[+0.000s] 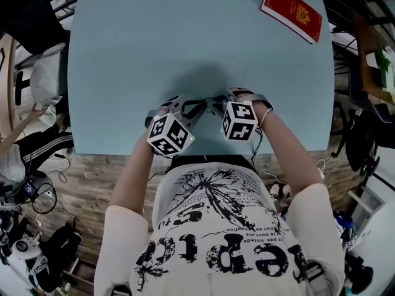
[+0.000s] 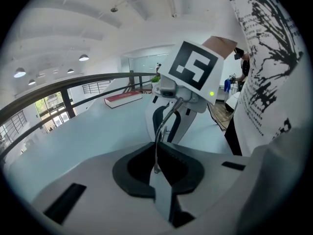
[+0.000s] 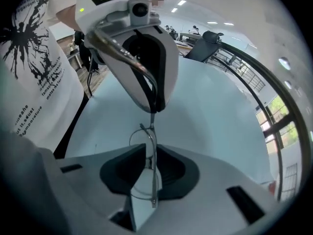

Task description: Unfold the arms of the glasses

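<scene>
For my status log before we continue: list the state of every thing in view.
glasses: spanning both grippers
left gripper: shut on one glasses arm
right gripper: open, the glasses between its jaws
red book: closed, flat on the table

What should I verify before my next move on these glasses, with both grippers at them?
1. Left gripper shut on the temple arm: ok.
2. Right gripper clamped on the glasses: not ok. The jaws stand apart and the frame sits loose between them.
3. Red book out of the way: ok, it lies at the far corner of the table.
4. Second arm unfolded: cannot tell.
5. Glasses resting on the table or held in the air: cannot tell.
</scene>
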Demonstrator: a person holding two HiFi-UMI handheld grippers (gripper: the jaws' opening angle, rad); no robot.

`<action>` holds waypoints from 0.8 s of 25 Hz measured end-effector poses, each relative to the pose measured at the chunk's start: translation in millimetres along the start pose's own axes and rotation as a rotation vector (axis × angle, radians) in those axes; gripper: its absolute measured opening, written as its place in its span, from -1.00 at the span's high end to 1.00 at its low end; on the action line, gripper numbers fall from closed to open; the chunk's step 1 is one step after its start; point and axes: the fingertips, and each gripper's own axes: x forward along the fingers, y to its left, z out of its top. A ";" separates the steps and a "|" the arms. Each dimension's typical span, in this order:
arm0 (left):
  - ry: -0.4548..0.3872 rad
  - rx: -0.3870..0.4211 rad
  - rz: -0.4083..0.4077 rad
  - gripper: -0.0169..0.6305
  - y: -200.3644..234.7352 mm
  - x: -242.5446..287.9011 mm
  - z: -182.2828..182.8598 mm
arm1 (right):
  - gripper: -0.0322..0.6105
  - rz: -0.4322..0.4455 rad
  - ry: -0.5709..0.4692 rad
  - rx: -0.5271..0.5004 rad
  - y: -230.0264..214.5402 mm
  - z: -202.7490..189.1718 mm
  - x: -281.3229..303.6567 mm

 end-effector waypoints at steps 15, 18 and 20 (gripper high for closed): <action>0.016 -0.007 0.017 0.87 2.1 -1.1 -4.0 | 0.82 -0.069 -0.011 -0.079 -3.1 -1.3 -18.8; 0.021 -0.007 0.022 0.87 3.5 -1.1 -4.1 | 0.82 -0.111 -0.040 -0.056 -6.7 -7.4 -37.8; 0.026 -0.004 0.029 0.87 5.3 -1.2 -4.5 | 0.82 -0.135 -0.051 -0.029 -10.4 -14.1 -50.4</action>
